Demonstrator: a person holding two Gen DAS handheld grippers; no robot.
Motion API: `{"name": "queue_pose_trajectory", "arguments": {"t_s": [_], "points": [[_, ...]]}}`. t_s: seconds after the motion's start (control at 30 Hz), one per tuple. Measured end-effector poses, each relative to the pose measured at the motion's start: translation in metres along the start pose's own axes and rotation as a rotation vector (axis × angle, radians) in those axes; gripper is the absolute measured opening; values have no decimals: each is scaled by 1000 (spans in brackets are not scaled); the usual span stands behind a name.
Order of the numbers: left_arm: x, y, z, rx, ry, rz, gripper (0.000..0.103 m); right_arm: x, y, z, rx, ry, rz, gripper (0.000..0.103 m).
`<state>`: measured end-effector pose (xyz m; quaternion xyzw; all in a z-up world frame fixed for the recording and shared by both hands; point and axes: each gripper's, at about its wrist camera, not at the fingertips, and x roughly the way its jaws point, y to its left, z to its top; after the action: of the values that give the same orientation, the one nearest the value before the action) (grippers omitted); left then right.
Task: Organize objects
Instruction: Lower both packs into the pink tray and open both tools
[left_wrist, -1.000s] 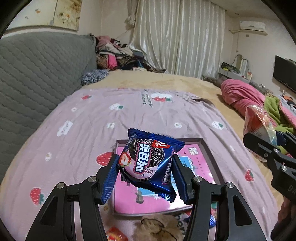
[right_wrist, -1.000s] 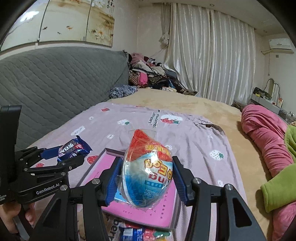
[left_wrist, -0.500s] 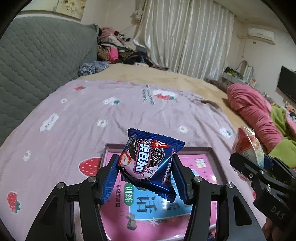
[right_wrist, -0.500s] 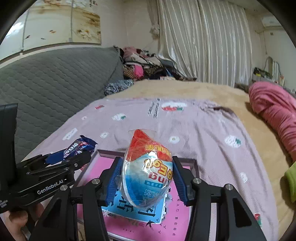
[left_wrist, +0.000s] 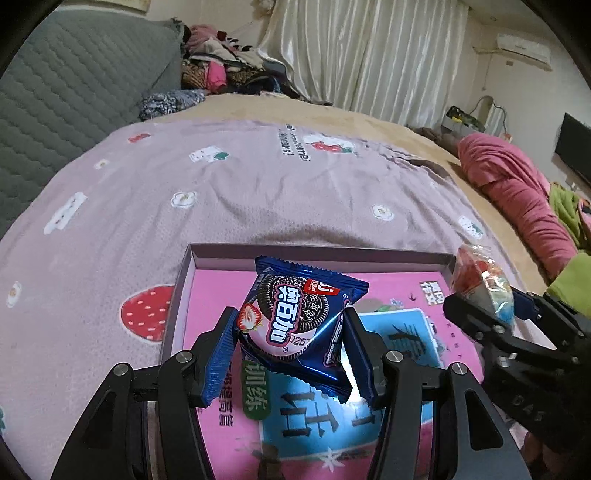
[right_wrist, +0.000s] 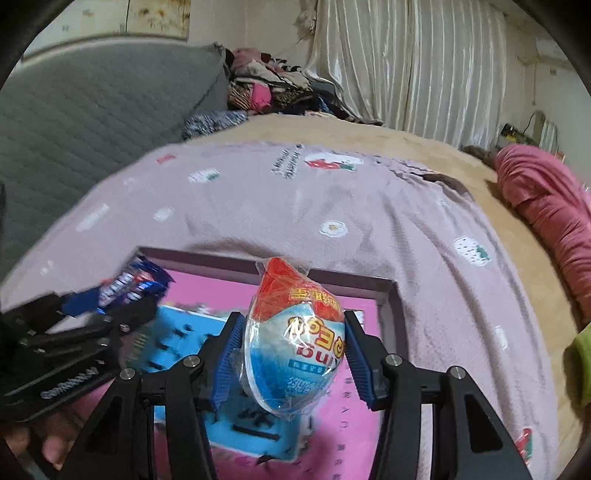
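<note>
My left gripper is shut on a blue Oreo cookie packet, held above the pink box lid lying on the bed. Over the same lid's right part, my right gripper is shut on a plastic-wrapped egg-shaped toy, red on top and blue-white below. The egg and the right gripper show at the right of the left wrist view. At the left of the right wrist view are the left gripper and the Oreo packet, blurred.
The lid's raised rim frames a pink and blue printed floor. It rests on a lilac strawberry-print sheet. A grey quilted headboard stands left, a rolled pink blanket right, and a clothes pile at the far end.
Both grippers have come down and forward over the lid, which now looms larger beneath them. Each keeps the same grip on its item.
</note>
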<state>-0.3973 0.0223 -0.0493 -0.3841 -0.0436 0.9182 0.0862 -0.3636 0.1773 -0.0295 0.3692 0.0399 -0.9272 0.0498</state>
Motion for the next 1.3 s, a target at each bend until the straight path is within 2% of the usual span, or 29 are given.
{"name": "queue_pose_trajectory", "arguments": {"t_s": [0.33, 0.77, 0.83, 0.93, 1.0, 1.07, 1.3], "points": [[16, -3, -8, 33, 28, 66, 58, 44, -5, -12, 10, 89, -48, 53], [36, 9, -12, -47, 109, 28, 62, 47, -15, -15, 57, 123, -1, 54], [35, 10, -12, -58, 112, 31, 68, 48, -15, -15, 58, 129, -1, 54], [33, 10, -10, -56, 105, 44, 70, 48, -16, -17, 63, 138, -2, 54], [29, 10, -9, -62, 98, 41, 74, 47, -17, -17, 66, 135, 2, 57], [26, 12, -8, -75, 91, 40, 75, 45, -18, -17, 70, 132, 3, 65], [10, 19, -4, -118, 76, 19, 76, 33, -22, -15, 93, 97, 19, 67]]}}
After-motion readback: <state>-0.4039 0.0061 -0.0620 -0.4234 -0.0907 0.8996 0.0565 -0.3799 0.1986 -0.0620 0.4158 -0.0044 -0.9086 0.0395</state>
